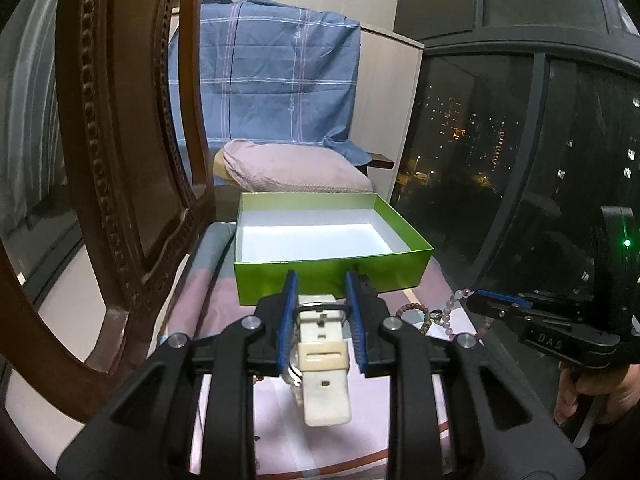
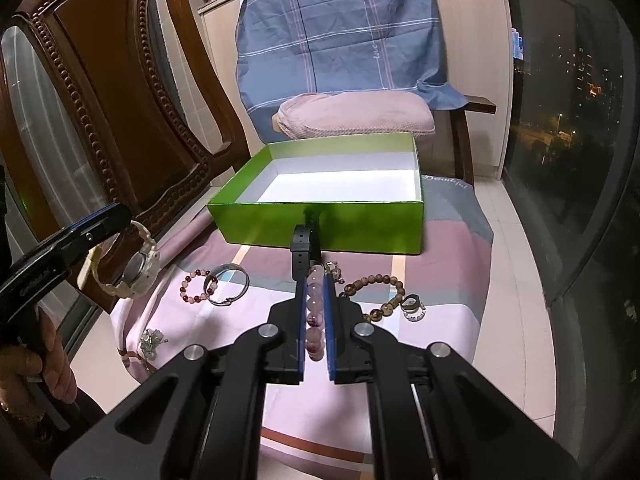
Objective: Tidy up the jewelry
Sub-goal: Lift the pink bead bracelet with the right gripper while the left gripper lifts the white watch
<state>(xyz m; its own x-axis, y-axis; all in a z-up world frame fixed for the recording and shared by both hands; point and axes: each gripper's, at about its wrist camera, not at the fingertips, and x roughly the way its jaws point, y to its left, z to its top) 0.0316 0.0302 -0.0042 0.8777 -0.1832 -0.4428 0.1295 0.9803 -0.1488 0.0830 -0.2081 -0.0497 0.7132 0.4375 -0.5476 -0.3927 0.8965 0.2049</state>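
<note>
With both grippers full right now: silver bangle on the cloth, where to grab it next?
Grip the silver bangle on its near rim, coming from above with one finger inside the ring. It lies flat, so only the thin band offers purchase. Avoid the left side, where the red bead bracelet overlaps it.

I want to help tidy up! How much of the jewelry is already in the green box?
None yet: the green box looks empty. In hand: the left gripper holds a white watch, the right gripper a pink bead bracelet. Left on the cloth: a silver bangle, a red bead bracelet, a brown bead bracelet, and small pieces.
</note>
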